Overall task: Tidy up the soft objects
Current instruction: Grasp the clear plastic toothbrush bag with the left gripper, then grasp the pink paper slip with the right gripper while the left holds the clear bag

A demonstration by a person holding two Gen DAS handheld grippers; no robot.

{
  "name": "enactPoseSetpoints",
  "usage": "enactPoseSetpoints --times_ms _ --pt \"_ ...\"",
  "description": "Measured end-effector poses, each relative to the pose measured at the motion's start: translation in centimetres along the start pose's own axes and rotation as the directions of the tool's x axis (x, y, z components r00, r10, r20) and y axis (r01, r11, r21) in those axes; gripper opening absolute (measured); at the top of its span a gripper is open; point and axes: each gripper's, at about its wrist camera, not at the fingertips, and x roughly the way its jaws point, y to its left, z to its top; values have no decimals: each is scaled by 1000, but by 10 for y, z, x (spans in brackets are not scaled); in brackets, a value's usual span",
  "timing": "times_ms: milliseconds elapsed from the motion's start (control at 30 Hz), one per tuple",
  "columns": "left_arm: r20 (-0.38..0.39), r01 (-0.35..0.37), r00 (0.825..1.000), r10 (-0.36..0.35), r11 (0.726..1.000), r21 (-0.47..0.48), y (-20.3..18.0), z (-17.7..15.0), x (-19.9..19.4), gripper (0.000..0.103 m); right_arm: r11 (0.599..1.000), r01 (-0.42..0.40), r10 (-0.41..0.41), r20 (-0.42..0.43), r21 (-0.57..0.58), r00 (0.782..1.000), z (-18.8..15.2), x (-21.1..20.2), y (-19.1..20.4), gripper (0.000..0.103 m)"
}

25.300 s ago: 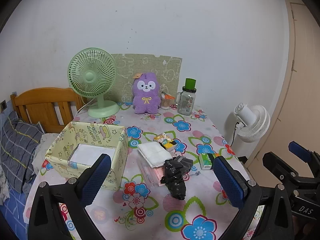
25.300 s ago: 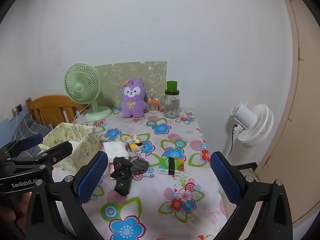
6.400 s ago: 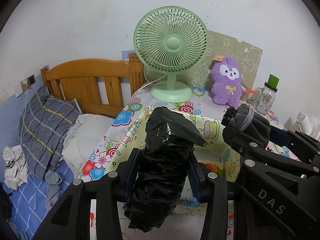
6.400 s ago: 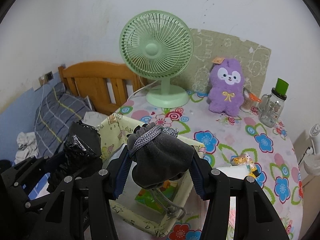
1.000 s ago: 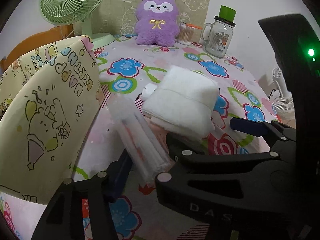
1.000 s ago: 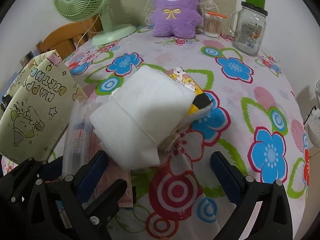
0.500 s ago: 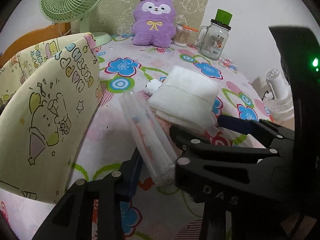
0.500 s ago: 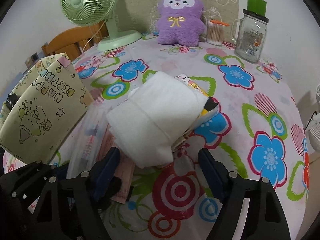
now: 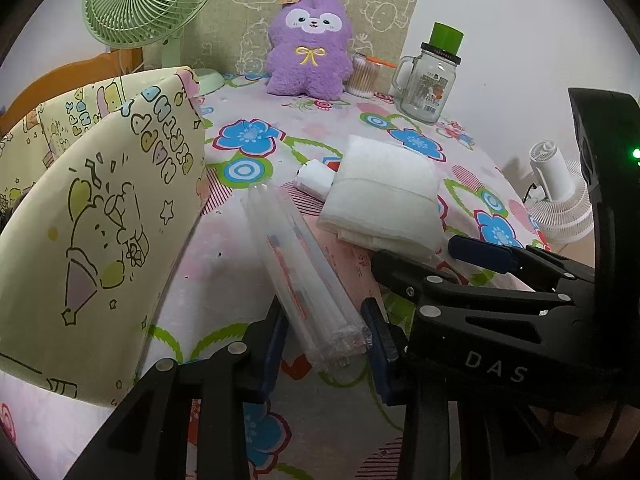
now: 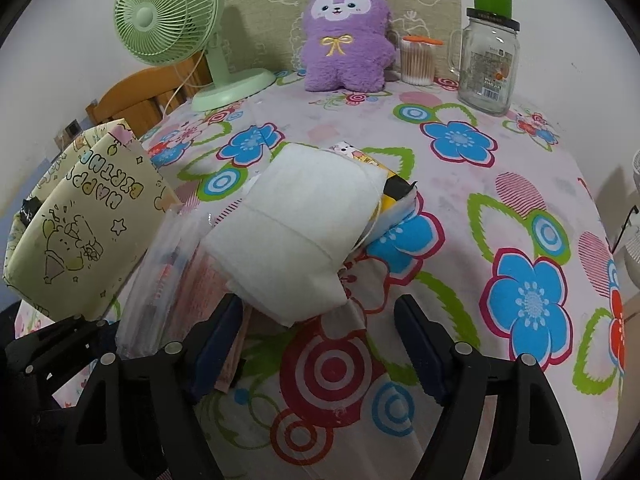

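Home bedroom: wooden bed frame [image 10: 136, 96], plush toy [image 10: 344, 28], floral tablecloth [image 10: 500, 208].

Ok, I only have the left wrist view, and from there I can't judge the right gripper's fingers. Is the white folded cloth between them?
Observer: Yes. The right gripper straddles the near corner of the white folded cloth. Its jaws are closing, but the pads aren't pressing on it yet.
Operator: Anything under the cloth I should know about?
Observer: A yellow cartoon packet pokes out from beneath its far right edge.
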Motion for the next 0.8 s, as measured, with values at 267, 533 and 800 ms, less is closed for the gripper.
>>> enactPoseSetpoints --times_ms 267,533,800 --pt "-2 7 1000 -7 1000 -26 3 -2 -3 31 1000 19 -19 16 8 1000 5 3 2 51" --pt "-8 12 1000 -12 999 -46 5 0 -4 29 995 -19 15 47 94 999 6 -2 -12 22" --pt "6 -11 1000 11 999 -51 7 0 -7 28 989 -118 116 27 88 993 7 0 -3 20"
